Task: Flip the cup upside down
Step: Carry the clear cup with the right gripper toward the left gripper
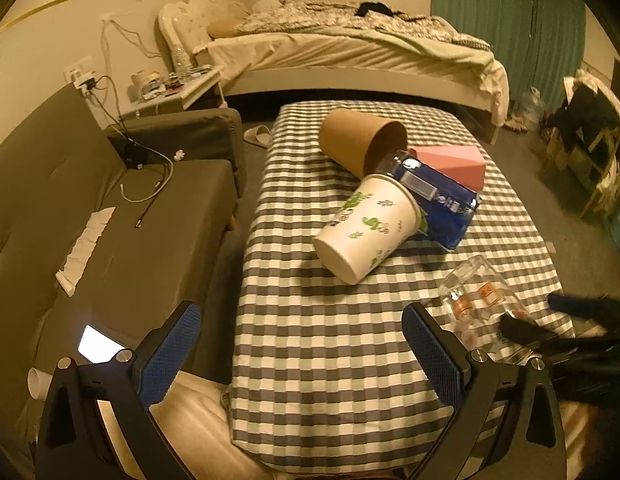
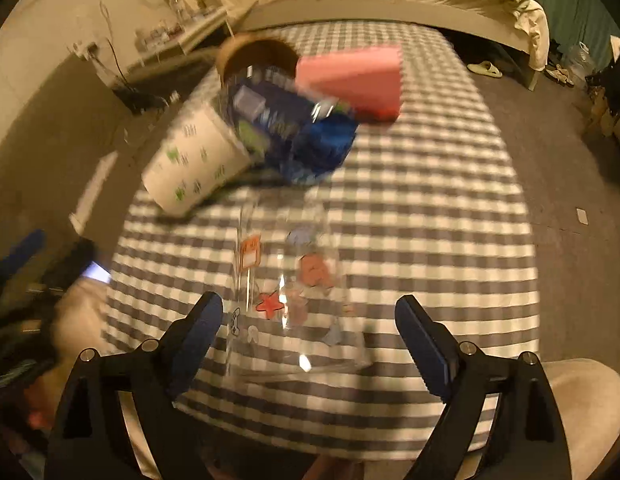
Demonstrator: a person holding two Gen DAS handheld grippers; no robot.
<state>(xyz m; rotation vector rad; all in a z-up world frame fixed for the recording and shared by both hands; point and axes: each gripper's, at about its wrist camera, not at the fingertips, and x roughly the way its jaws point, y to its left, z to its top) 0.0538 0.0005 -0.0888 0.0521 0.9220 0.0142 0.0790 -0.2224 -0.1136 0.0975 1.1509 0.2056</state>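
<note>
A clear glass cup with coloured stickers point(image 2: 294, 292) lies on its side on the checked tablecloth point(image 2: 429, 240), its wide mouth toward my right gripper point(image 2: 309, 322). That gripper is open, its fingers on either side of the cup's mouth end, apart from the glass. The right view is blurred. In the left wrist view the same cup point(image 1: 475, 304) lies at the right, with the right gripper's dark fingers point(image 1: 521, 328) at it. My left gripper point(image 1: 301, 340) is open and empty over the table's near edge.
A white paper cup with green prints point(image 1: 365, 228) and a brown paper cup point(image 1: 361, 140) lie on their sides mid-table, beside a blue packet point(image 1: 441, 200) and a pink box point(image 1: 453, 162). A grey sofa point(image 1: 130, 220) stands left, a bed point(image 1: 349, 48) behind.
</note>
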